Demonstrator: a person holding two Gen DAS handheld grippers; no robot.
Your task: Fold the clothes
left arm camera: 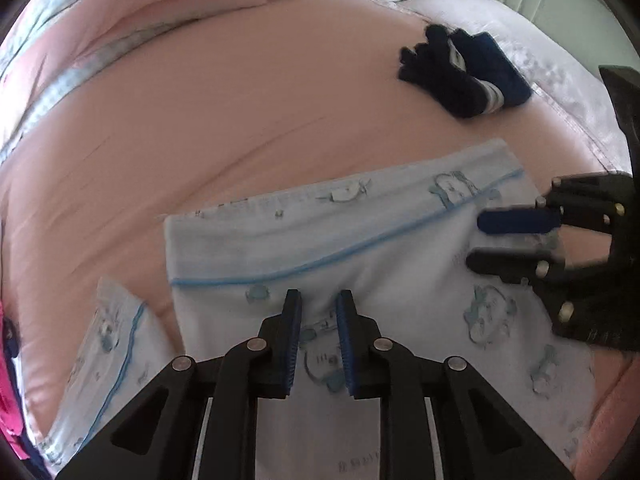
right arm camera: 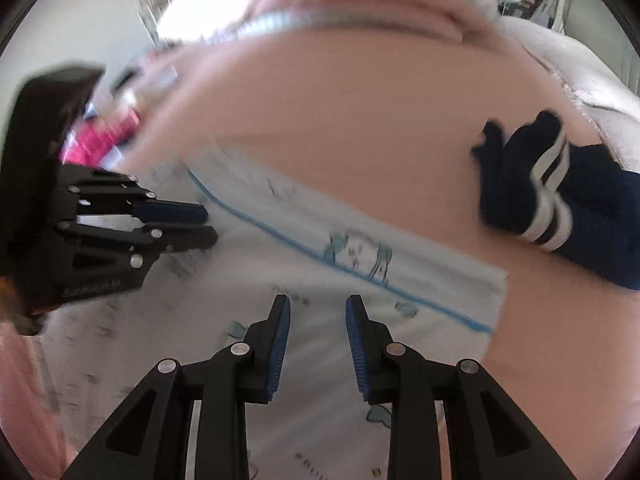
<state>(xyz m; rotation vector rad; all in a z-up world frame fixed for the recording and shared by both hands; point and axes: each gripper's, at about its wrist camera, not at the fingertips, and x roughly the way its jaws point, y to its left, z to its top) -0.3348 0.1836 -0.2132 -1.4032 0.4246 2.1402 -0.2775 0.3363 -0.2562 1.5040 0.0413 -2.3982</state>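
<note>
- Left wrist view: pale printed garment [left arm camera: 360,240] w/ blue piping lies flat on a pink bedspread [left arm camera: 240,140], dark socks [left arm camera: 464,76] well apart beyond it. Left gripper [left arm camera: 318,300] points steeply down over the cloth, jaws narrowly parted; a pucker of fabric sits between the pads, but whether they pinch it can't be told. Right gripper [left arm camera: 476,240] reaches in from the side, slim gap, fingertips over the garment's far end.
- Right wrist view (blurred): right gripper [right arm camera: 318,308] hovers, jaws partly apart, nothing gripped. Left gripper [right arm camera: 208,224] enters at left. Cloth looks light, soft, limp; best taken at hem or corners, probably both ends together.
</note>
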